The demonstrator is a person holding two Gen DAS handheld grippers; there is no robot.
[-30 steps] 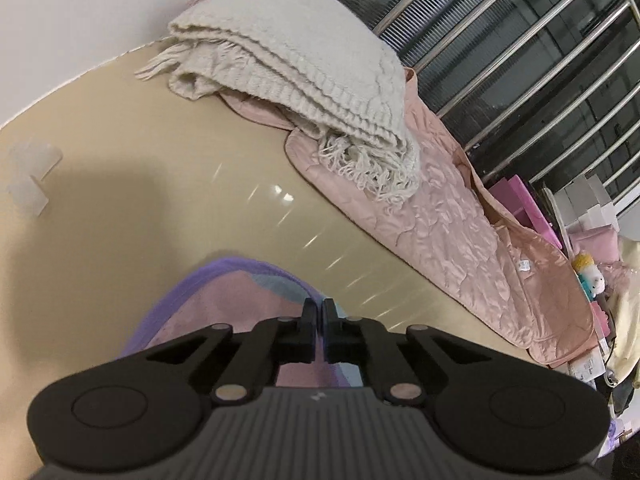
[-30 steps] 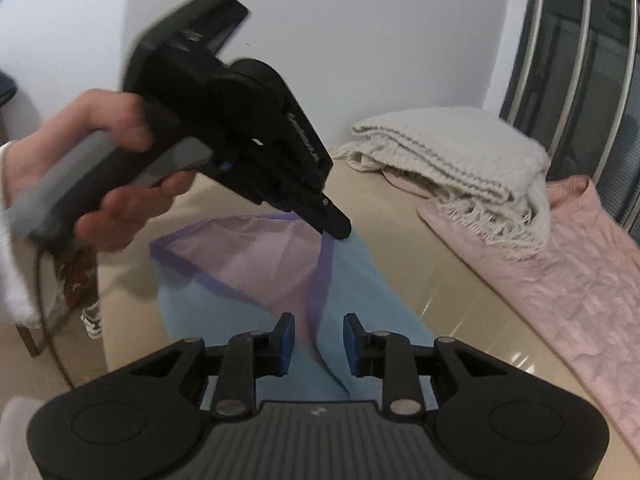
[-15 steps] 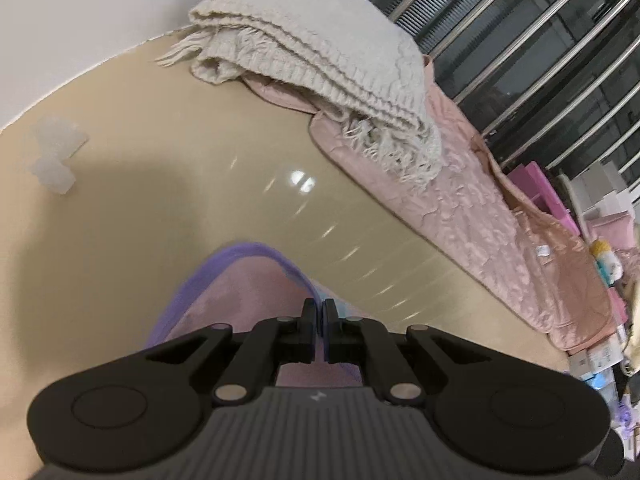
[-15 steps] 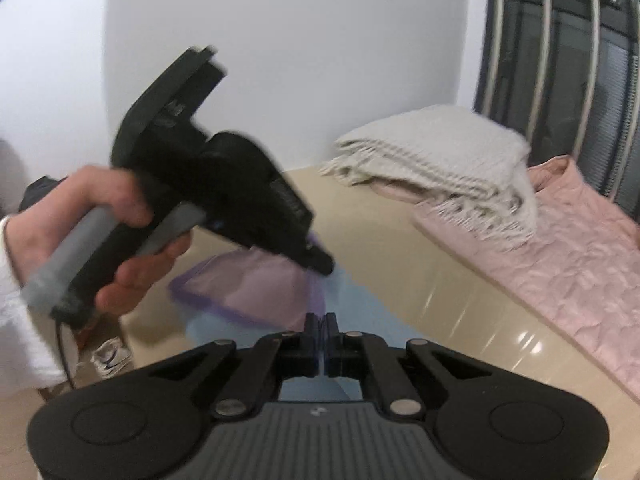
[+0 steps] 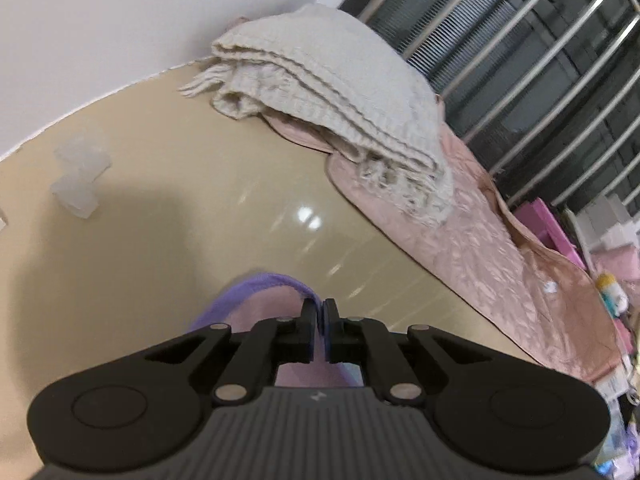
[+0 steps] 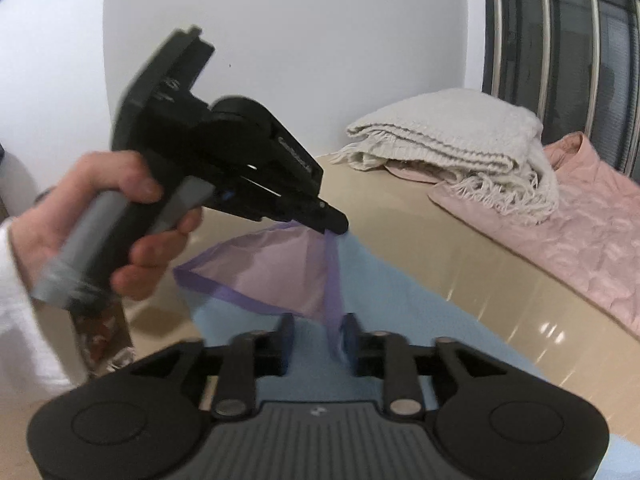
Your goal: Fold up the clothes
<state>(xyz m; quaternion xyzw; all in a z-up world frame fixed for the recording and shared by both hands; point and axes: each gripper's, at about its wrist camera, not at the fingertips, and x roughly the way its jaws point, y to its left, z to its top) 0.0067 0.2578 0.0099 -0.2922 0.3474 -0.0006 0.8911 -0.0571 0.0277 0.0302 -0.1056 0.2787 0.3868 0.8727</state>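
Purple-trimmed garment held up over a beige table

Beige table; pink quilted cover along its far edge, cream knitted blanket folded on top. Blue, pink-lined garment lies near. Left gripper pinches its purple hem, lifted. Right gripper jaws opening, hem strip hanging loose between.
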